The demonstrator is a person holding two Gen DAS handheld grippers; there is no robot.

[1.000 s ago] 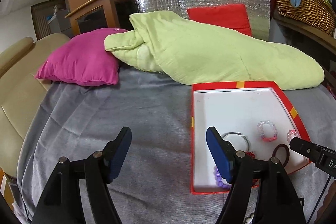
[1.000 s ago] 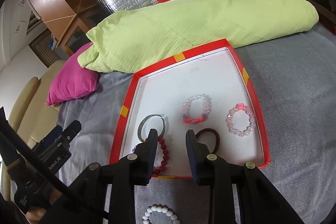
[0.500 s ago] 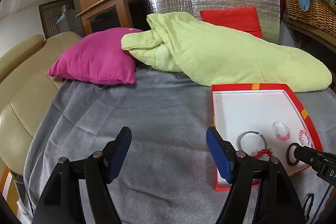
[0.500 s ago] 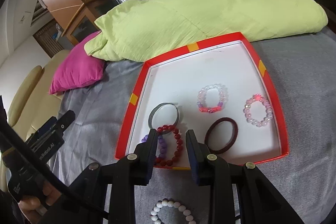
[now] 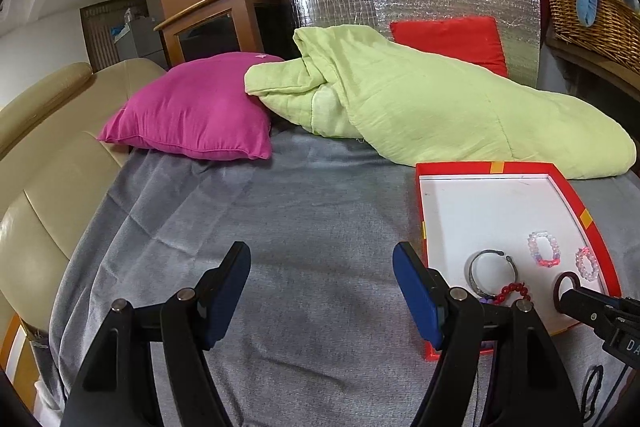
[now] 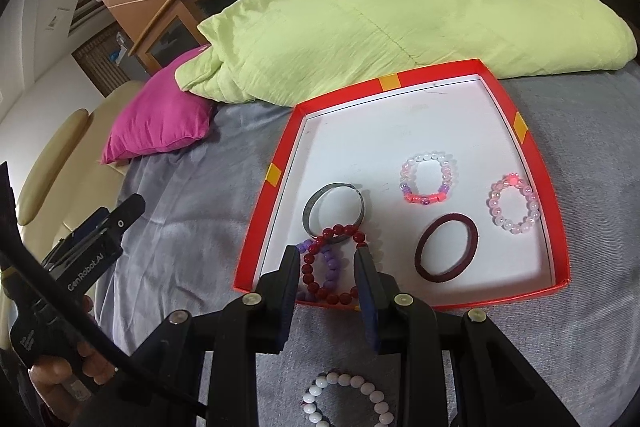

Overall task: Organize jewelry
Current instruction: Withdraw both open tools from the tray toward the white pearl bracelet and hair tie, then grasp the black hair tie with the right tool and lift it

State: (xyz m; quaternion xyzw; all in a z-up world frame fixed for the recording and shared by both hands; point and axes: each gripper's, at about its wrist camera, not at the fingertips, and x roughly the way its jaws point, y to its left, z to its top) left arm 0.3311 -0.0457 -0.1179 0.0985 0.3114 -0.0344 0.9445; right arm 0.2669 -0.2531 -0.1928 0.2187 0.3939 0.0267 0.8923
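A red-rimmed white tray [image 6: 520, 131] [image 5: 496, 167] lies on the grey blanket. In it are a silver bangle [image 6: 334, 211], a red bead bracelet [image 6: 332, 263] over a purple one [image 6: 332, 267], a maroon band [image 6: 446, 247], a pink-and-white bead bracelet [image 6: 428, 179] and a pale pink one [image 6: 514, 203]. A white bead bracelet [image 6: 346, 401] lies on the blanket under my right gripper [image 6: 328, 267], which is open and empty above the tray's near edge. My left gripper [image 5: 320, 291] is open wide and empty over bare blanket left of the tray.
A green quilt [image 5: 420, 103] lies behind the tray and a magenta pillow [image 5: 192, 111] to its left. A beige sofa arm [image 5: 40, 163] runs along the left. A black hair tie [image 5: 592, 387] lies on the blanket at the lower right.
Both grippers have drawn back from the tray. The left one has also shifted left, so the tray sits farther right in its view. The white bracelet shows more fully under the right gripper.
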